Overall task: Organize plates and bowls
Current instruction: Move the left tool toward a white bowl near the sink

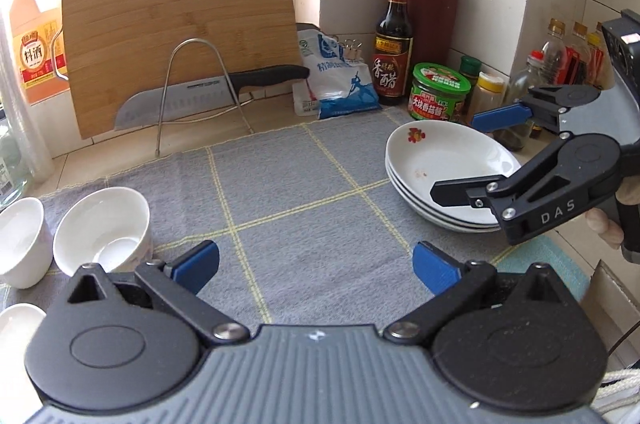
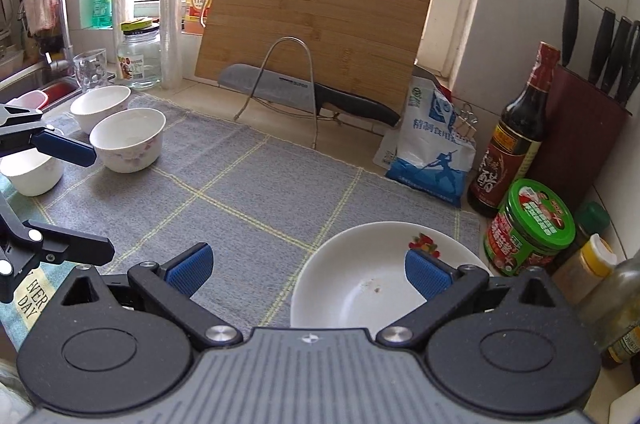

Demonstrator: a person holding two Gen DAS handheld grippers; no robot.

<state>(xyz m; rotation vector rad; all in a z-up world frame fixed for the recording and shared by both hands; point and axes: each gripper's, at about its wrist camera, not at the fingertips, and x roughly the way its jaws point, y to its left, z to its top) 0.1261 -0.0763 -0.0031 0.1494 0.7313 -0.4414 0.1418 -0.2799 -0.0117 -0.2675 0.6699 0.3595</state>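
Stack of white plates (image 1: 448,160) sitting on the right side of the gray mat (image 1: 304,184), three white bowls (image 2: 128,138) off to the left. Right gripper (image 2: 308,270) spread wide above the plates, left gripper (image 1: 316,266) wide open too, holding nothing.

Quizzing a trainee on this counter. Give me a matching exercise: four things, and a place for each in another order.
Things:
1. plates
2. bowls
3. knife
4. vinegar bottle

Places:
A. in the wire rack, before the cutting board
B. stacked at the mat's right edge
C. beside the knife block
D. on the mat's left side

Pairs: 1-B, 2-D, 3-A, 4-C
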